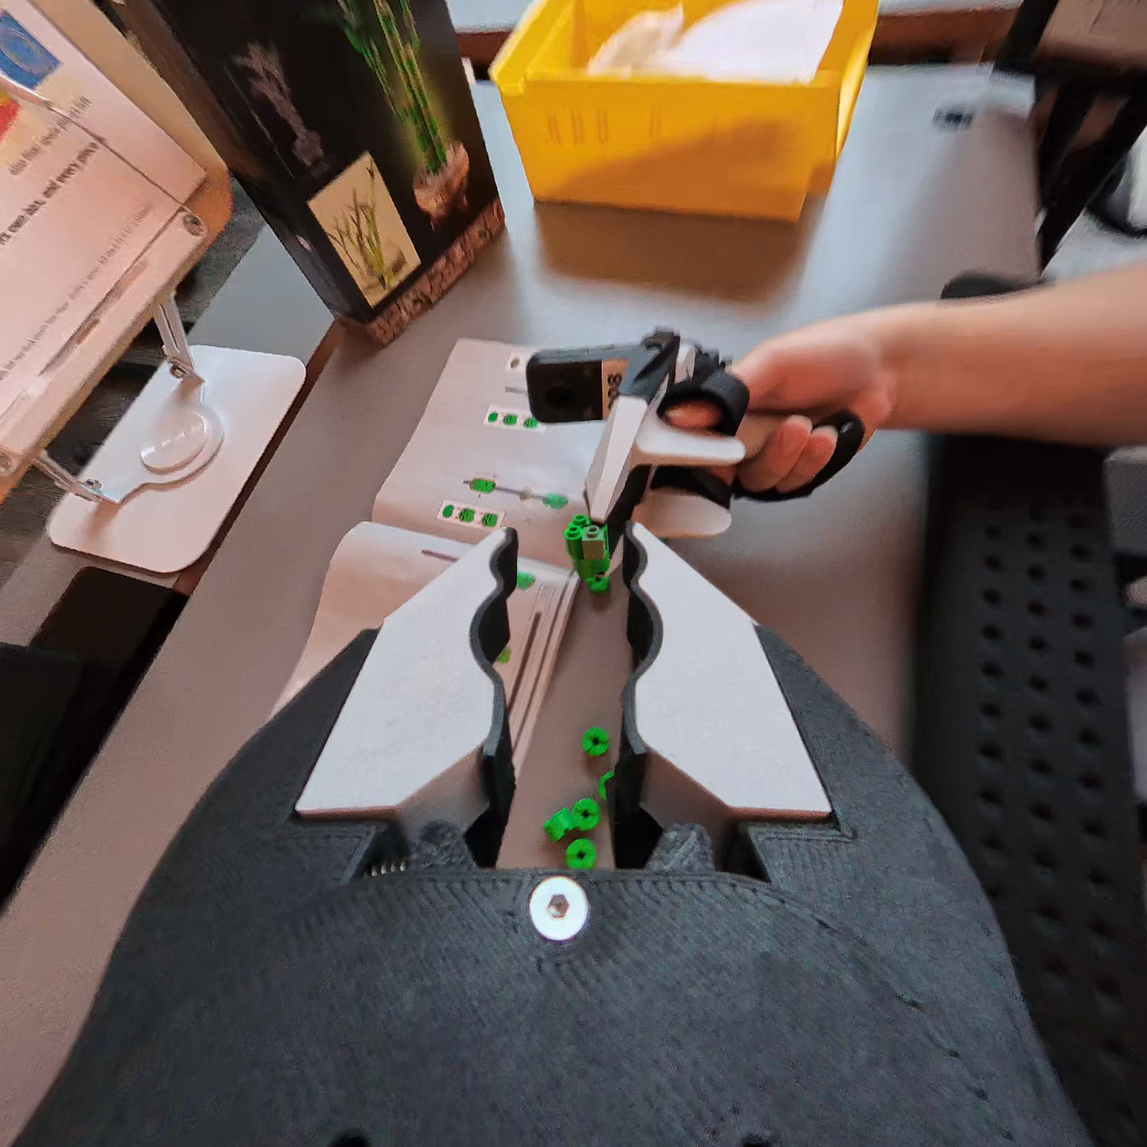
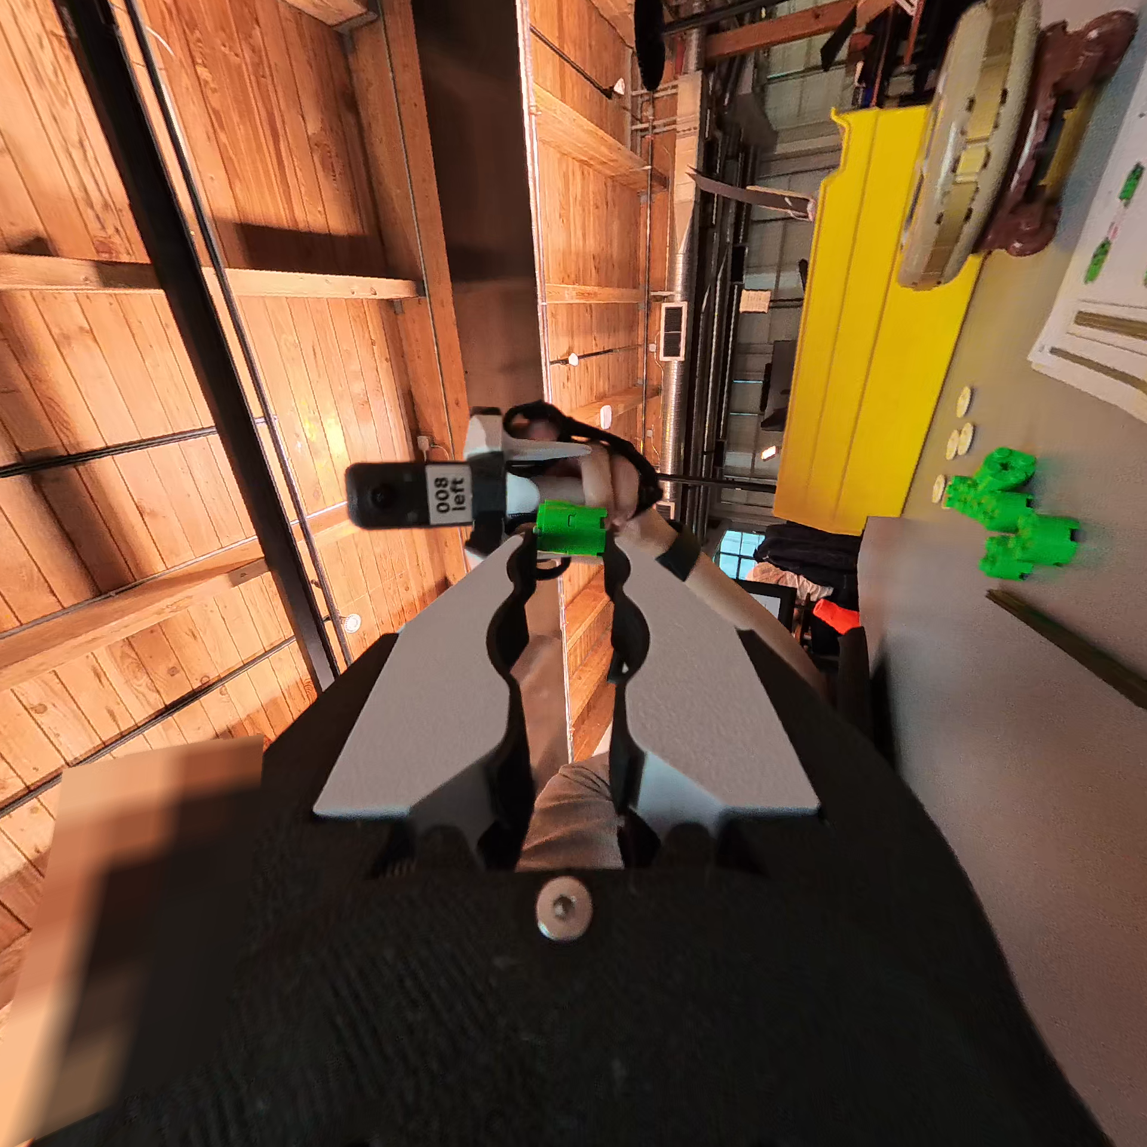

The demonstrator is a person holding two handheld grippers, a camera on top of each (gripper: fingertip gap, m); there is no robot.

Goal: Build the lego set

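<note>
While the left tool (image 1: pixel 571 546) hangs over the grey table (image 1: pixel 807 589) with its two white fingers (image 1: pixel 434 683) spread and nothing between them, the right tool (image 1: pixel 605 521) reaches in from the far side, gripped by a bare hand (image 1: pixel 800 422). In the left wrist view, that right tool points down and pinches a short green lego stack (image 1: pixel 586 549) at its tip, just beyond the left tool's fingertips and above the open instruction booklet (image 1: pixel 472 447). In the right wrist view, tipped sideways toward a wooden ceiling (image 2: pixel 248 310), the same green lego stack (image 2: pixel 570 529) sits clamped crosswise between the black-lined fingertips of the right tool (image 2: pixel 568 546), with the left tool (image 2: pixel 496 484) and its camera just behind it.

Loose small round green lego pieces (image 1: pixel 583 819) lie on the table beneath the gap of the left tool, close to its base. Another cluster of built green lego cylinders (image 2: pixel 1012 515) rests on the table at the right edge of the right wrist view, near three small cream round studs (image 2: pixel 959 434). A yellow plastic bin (image 1: pixel 670 143) holding white bags stands at the far side of the table, beside the dark lego box (image 1: pixel 347 161) printed with a bamboo plant. A tablet stand (image 1: pixel 167 459) holds a printed sheet at the left edge. A brown and tan lego base (image 2: pixel 993 136) lies close against the yellow bin.
</note>
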